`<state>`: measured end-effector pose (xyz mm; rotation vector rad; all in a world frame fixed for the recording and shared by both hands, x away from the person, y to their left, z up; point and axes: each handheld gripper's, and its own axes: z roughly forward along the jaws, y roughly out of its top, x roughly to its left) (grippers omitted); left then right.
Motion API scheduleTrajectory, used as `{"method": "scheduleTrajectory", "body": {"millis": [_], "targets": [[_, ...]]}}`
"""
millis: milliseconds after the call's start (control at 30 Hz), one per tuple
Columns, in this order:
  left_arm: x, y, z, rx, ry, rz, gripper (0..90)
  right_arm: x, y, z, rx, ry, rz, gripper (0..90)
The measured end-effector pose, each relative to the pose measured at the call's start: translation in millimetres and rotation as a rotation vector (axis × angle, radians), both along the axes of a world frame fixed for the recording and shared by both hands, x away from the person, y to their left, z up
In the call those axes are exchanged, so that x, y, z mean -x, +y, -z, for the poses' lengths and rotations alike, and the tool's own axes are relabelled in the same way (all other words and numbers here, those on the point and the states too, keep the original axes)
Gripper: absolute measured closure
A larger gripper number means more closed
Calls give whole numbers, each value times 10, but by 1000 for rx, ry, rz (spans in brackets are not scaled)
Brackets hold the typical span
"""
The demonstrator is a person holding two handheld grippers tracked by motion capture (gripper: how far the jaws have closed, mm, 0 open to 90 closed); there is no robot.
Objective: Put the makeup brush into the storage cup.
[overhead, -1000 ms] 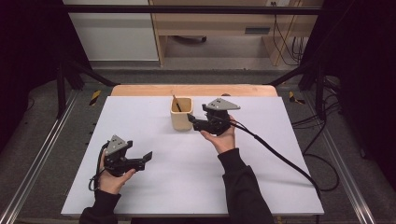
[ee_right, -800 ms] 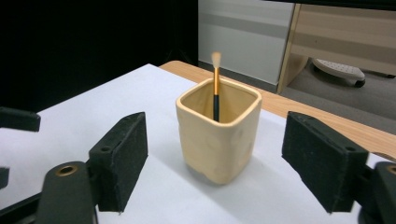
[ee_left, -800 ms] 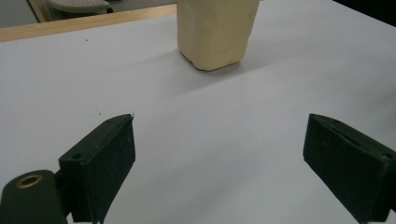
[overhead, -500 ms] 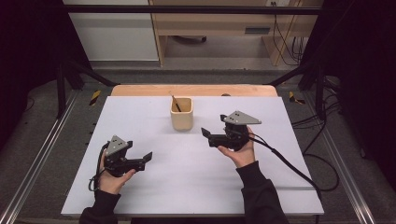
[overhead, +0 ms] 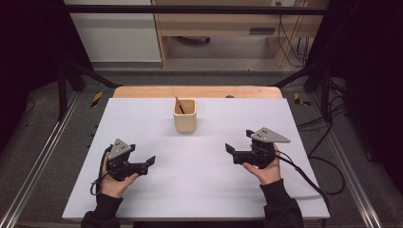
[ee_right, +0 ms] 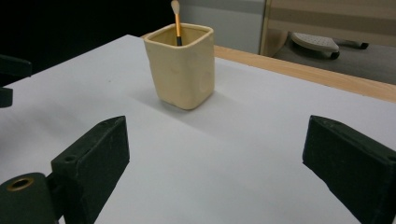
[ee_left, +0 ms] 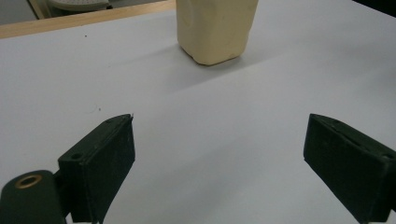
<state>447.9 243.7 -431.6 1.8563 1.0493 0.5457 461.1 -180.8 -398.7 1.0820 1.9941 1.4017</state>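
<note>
Cup, both grippers off it.
Cream square cup (overhead: 185, 117), dented wall, orange-handled stick (ee_right: 177, 22) upright inside; left gripper (overhead: 151, 161) at 7 o'clock, right gripper (overhead: 230, 149) at 5, both wide apart, empty.

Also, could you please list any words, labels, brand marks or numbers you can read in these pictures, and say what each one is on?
There is no readable text.
Cream cup: plain walls, no label or brand in either gripper view.
Brush standing in the cup: no marking to be made out.
Left gripper and right gripper: black jaws and grey plates, no lettering.
Yellow-and-black striped tape on the floor: a pattern, no words.
</note>
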Motion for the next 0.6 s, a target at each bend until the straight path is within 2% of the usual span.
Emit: {"method": "scheduleTrajectory", "body": {"millis": [400,600], "targets": [[5,27,5,2,-3,-1,83,167,-314,179,7,26,40,46],[2,44,14,-3,-2,-2,82,195,-439,235,-9,35,76,47]]}}
